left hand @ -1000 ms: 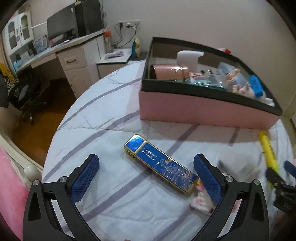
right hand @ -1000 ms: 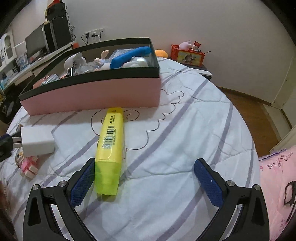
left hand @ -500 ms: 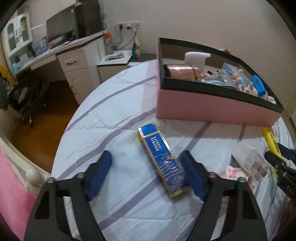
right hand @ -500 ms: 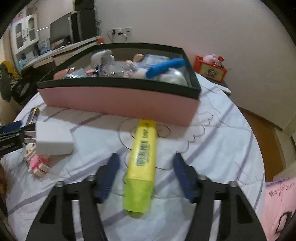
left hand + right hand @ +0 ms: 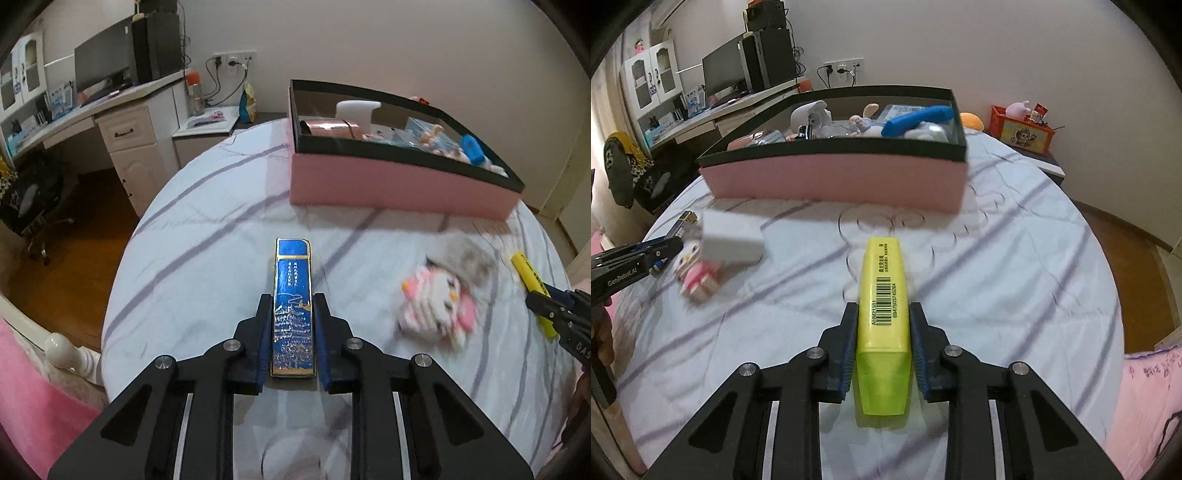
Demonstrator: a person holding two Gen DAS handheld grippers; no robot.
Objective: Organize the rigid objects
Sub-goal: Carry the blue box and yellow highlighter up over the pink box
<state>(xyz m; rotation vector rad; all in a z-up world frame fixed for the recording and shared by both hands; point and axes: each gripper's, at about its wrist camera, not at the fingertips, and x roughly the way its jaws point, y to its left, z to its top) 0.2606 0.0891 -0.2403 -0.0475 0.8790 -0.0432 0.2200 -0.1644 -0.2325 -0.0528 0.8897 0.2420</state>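
My left gripper (image 5: 293, 306) is shut on a long blue and gold box (image 5: 293, 291), which points away over the striped bedsheet. My right gripper (image 5: 882, 314) is shut on a yellow highlighter (image 5: 882, 306) with a barcode label. The highlighter also shows in the left wrist view (image 5: 526, 273). A pink box with a black rim (image 5: 399, 184) holds several small items and stands at the far side; it also shows in the right wrist view (image 5: 842, 177).
A white charger block (image 5: 733, 242) and a small pink and white toy (image 5: 698, 282) lie between the grippers; the toy also shows in the left wrist view (image 5: 436, 308). A desk (image 5: 122, 122) stands beyond the bed's left edge. An orange crate (image 5: 1021, 129) stands at the right.
Both grippers have closed: the left on the blue and gold box, the right on the yellow highlighter. Each object now lines up straight between its fingers.
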